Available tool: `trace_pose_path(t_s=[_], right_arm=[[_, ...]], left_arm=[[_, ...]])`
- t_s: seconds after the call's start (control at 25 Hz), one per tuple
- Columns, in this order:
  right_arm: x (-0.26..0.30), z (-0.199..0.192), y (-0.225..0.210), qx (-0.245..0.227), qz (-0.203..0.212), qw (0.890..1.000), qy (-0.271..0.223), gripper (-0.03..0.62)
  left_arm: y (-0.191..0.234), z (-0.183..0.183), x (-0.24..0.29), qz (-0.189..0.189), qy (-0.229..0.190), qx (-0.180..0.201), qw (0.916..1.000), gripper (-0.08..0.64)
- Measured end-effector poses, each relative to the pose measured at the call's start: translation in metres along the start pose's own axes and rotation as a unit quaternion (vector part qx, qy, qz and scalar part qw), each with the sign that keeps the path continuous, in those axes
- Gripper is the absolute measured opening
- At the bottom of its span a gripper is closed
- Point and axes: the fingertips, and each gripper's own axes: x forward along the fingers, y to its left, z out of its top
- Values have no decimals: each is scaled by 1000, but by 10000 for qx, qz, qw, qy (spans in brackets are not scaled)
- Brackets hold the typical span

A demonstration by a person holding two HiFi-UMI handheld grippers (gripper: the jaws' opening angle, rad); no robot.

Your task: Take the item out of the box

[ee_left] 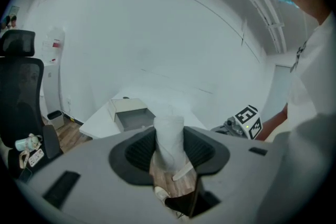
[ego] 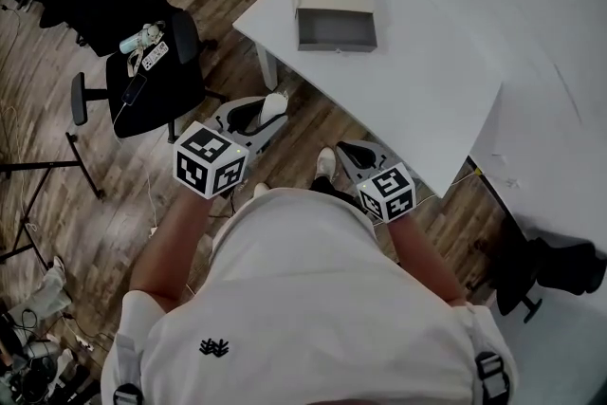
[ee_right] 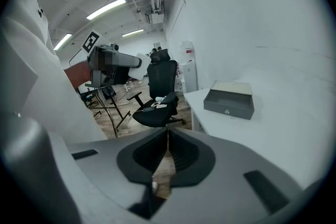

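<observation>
1. Left gripper view was taken up by the left gripper (ee_left: 168, 136), whose jaws were closed on a white item (ee_left: 168, 147) that was gripped upright between the dark pads.
2. The grey box (ee_left: 131, 114) was seen ahead of that gripper and a little to its left. It was open at the top and set on the white table (ee_left: 97, 123). The item was outside the box and well apart from it.
3. The right gripper (ee_right: 167, 150) was shown with its jaws brought together and nothing caught between them.
4. From the right gripper, the box was placed ahead and to the right, well apart. A black office chair (ee_right: 157, 99) was seen straight ahead, beyond the jaw tips.
5. From the head view, both grippers were seen short of the table's near edge, above the wooden floor (ego: 123, 175).
</observation>
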Motion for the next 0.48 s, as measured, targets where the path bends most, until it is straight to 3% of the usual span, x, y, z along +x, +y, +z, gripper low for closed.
trace_pose_path(t_s=[0.48], right_arm=[[2,-9,51,55,-179,9998,-88,8]], left_arm=[[-47,-28,-58,-482,-72,325,9983,169]])
